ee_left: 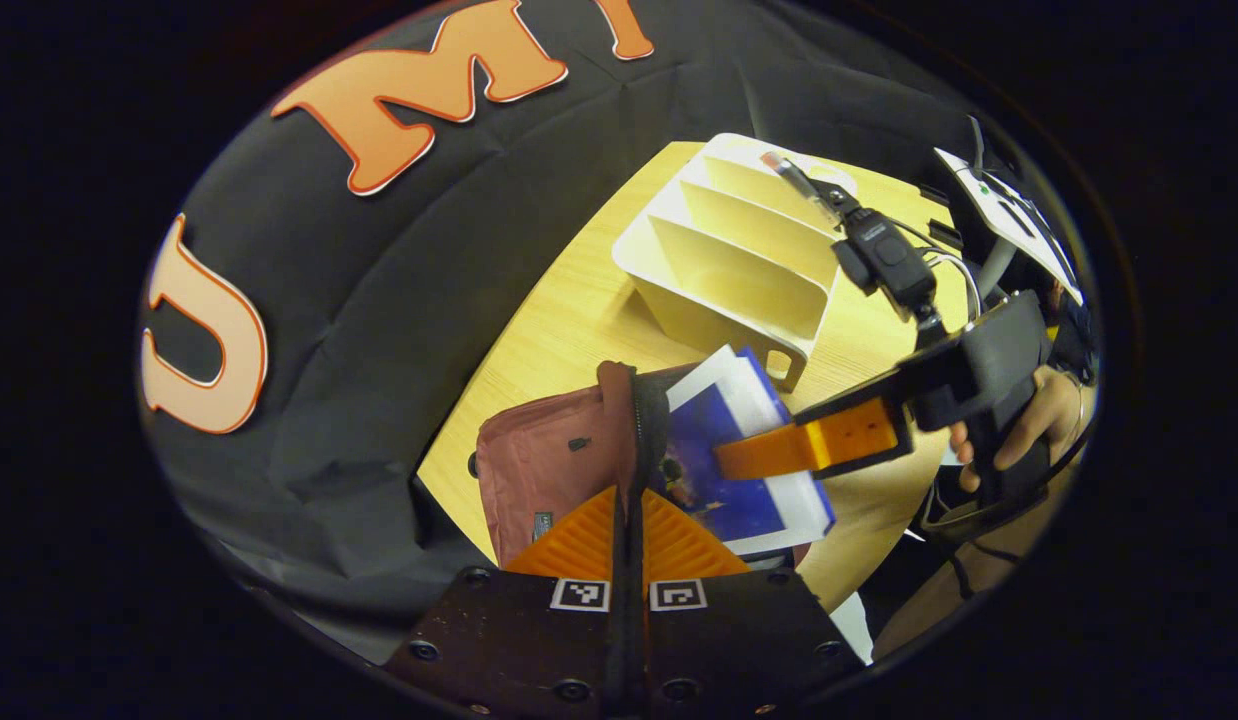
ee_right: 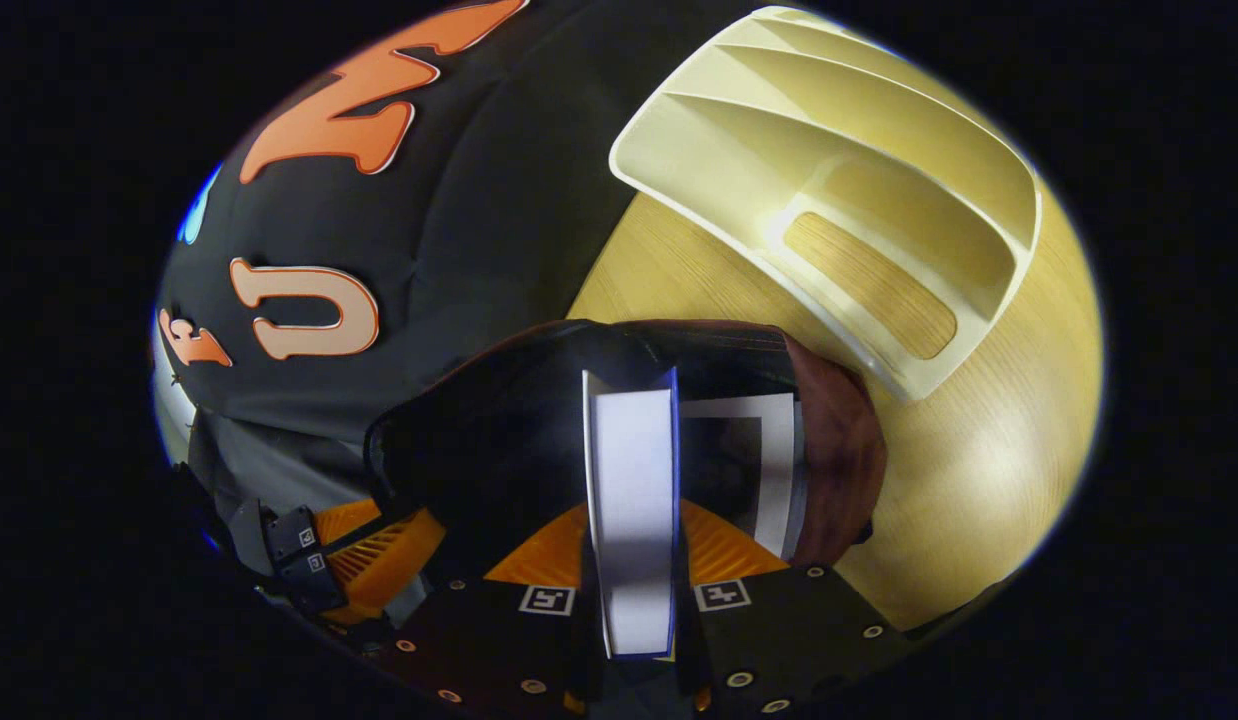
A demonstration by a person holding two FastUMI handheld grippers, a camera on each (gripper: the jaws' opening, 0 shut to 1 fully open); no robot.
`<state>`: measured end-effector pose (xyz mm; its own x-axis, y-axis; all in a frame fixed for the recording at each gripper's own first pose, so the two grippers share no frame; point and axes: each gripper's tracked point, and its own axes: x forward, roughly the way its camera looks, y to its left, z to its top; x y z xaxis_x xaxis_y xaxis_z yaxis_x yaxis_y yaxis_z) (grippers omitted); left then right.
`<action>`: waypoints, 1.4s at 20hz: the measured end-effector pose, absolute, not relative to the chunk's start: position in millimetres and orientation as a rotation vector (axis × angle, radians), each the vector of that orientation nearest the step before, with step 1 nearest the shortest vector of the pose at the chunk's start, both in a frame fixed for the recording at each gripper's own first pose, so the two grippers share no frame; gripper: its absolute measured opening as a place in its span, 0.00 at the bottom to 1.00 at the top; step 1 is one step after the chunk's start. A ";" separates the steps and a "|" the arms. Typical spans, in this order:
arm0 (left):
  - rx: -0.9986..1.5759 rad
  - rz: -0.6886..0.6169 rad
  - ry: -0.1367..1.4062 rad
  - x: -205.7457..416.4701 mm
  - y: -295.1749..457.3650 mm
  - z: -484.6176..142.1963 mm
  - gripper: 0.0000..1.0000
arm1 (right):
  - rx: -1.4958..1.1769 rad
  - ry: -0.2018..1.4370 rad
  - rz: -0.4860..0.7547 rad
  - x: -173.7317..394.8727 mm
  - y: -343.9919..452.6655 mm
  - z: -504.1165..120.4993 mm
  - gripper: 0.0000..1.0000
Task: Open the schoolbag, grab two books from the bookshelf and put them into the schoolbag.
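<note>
A maroon schoolbag (ee_left: 539, 465) lies on the wooden table with its mouth open. My left gripper (ee_left: 627, 515) is shut on the zip edge of the bag and holds it up. My right gripper (ee_left: 744, 460) is shut on a blue book (ee_left: 724, 450) with a white border, tilted into the bag's mouth. In the right gripper view the same book (ee_right: 634, 480) stands edge-on between the fingers of my right gripper (ee_right: 634, 540), over the dark opening of the schoolbag (ee_right: 829, 440). A second book (ee_right: 769, 470) lies inside the bag. My left gripper (ee_right: 374, 555) shows at the bag's left rim.
A cream bookshelf (ee_left: 729, 260) with several slots stands on the table (ee_left: 549, 330) behind the bag, and its slots look bare. The bookshelf (ee_right: 829, 170) sits close above the bag in the right gripper view. A hand (ee_left: 1024, 420) holds the right gripper. The black cloth wall is to the left.
</note>
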<state>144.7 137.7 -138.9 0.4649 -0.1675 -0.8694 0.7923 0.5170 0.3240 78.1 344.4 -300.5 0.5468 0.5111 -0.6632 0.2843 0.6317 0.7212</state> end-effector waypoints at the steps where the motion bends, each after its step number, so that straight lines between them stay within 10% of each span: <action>1: 0.809 -0.690 0.894 141.8 133.7 -139.1 0.01 | 0.912 1.014 0.148 81.1 349.8 -301.9 0.29; 5: 0.854 -0.683 0.884 143.9 134.1 -138.4 0.01 | 0.838 1.049 0.088 82.4 354.7 -319.6 0.22; 6: 0.844 -0.678 0.894 145.0 138.0 -141.6 0.01 | 0.791 1.077 0.063 77.8 350.9 -327.6 0.41; 8: 0.815 -0.678 0.916 142.7 142.0 -145.5 0.01 | 0.755 1.179 0.066 62.8 352.1 -342.7 0.43; 10: 0.801 -0.674 0.925 141.6 144.9 -148.7 0.01 | 0.716 1.248 0.083 48.3 351.9 -354.0 0.88; 12: 0.784 -0.670 0.928 140.2 148.2 -150.5 0.01 | 0.661 1.263 0.074 39.3 348.2 -357.1 0.97; 25: 0.603 -0.670 1.018 103.6 127.4 -198.0 0.06 | 0.546 1.264 0.008 -2.2 211.0 -329.5 0.98; 28: 0.561 -0.649 1.057 91.7 116.4 -210.8 0.50 | 0.521 1.259 -0.013 -6.1 166.7 -321.4 0.98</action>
<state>91.7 116.4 -210.8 0.3426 -0.2125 -0.9151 0.7195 0.6857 0.1102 -6.1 166.7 -321.4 0.3228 0.2707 -0.9069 0.2893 0.8841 0.3669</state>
